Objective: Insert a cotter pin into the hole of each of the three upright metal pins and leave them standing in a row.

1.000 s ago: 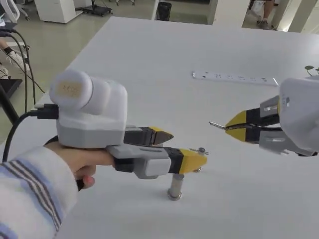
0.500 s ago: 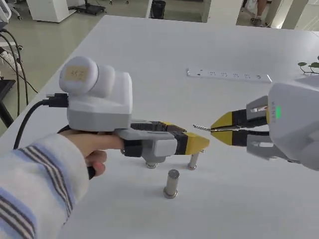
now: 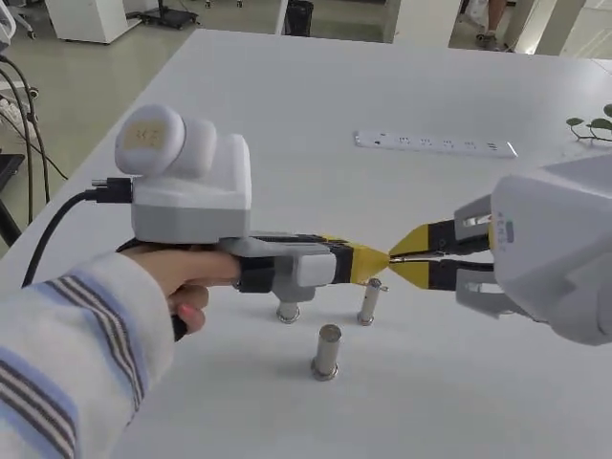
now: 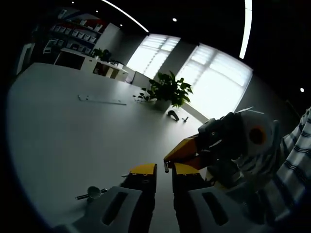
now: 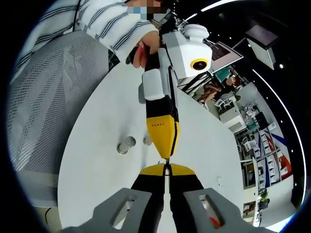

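Closest in the head view: a striped sleeve (image 3: 67, 373) and the hand (image 3: 177, 282) wrapped round the left gripper (image 3: 375, 261). Just beyond, upright on the white table (image 3: 287, 115), the nearest metal pin (image 3: 326, 351). Behind it the other two, the left-hand metal pin (image 3: 288, 312) and the right-hand metal pin (image 3: 369, 300), also upright, making a triangle rather than a row. Above the right-hand one, both sets of yellow tips nose to nose.

Right gripper (image 3: 396, 258) pressed together on a cotter pin (image 4: 166, 168); in the left gripper view, pokes from that tip into the slot between the left jaws. Left jaws parted by a narrow gap, wider than the wire, not clamping it. Low in that same view, a second cotter pin (image 4: 80, 196) jutting sideways from a round pin top — cannot tell which of the three.

Further back, a white power strip (image 3: 435, 145) flat on the table. Beyond it, leaves of a plant (image 3: 595, 124) at the far right edge.
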Tool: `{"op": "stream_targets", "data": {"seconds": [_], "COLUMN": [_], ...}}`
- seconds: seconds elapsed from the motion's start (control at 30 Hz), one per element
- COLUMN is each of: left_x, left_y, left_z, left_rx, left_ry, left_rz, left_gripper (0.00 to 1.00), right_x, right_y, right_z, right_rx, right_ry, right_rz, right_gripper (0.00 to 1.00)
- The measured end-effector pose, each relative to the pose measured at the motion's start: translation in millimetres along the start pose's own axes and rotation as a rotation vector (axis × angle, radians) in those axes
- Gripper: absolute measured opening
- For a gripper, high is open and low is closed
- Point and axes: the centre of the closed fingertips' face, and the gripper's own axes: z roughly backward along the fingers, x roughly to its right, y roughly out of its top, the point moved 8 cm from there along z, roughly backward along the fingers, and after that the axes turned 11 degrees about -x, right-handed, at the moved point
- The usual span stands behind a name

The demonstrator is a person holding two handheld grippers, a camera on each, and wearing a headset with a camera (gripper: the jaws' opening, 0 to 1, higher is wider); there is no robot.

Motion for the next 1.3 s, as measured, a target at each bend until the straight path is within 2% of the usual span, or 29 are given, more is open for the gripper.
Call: {"op": "stream_targets", "data": {"seconds": [0.17,0.3,0.73,0.83,1.03,1.23,1.3], "left_x": [0.6,1.4,2.0,3.1,4.4,4.5,4.2], "left_y": [-1.6,-1.6,-2.8,-2.5,-2.9,-1.7,-1.8], "left_z": [-0.9,-1.8,-1.1,-1.9,-2.1,-2.2,-2.0], "left_rx": [-0.005,-0.002,-0.015,-0.017,-0.001,0.018,0.031], "left_ry": [-0.008,-0.01,-0.031,-0.018,-0.011,-0.018,-0.027], "left_rz": [0.012,0.014,0.071,0.037,0.015,0.024,0.034], "left_gripper": [0.02,0.0,0.0,0.0,0.0,0.0,0.0], "right_x": [-0.6,-1.3,-3.1,-2.9,-2.2,-0.8,1.3], "right_y": [2.6,3.9,6.0,5.4,4.2,3.4,3.0], "right_z": [0.8,0.7,2.4,2.1,2.9,4.5,5.4], "right_rx": [0.003,0.003,0.008,0.006,0.016,0.026,0.036], "right_ry": [0.004,0.008,0.012,0.012,0.008,0.001,-0.016], "right_rz": [0.005,0.008,0.012,0.011,0.0,0.006,0.014], "right_gripper": [0.0,0.0,0.0,0.0,0.0,0.0,0.0]}}
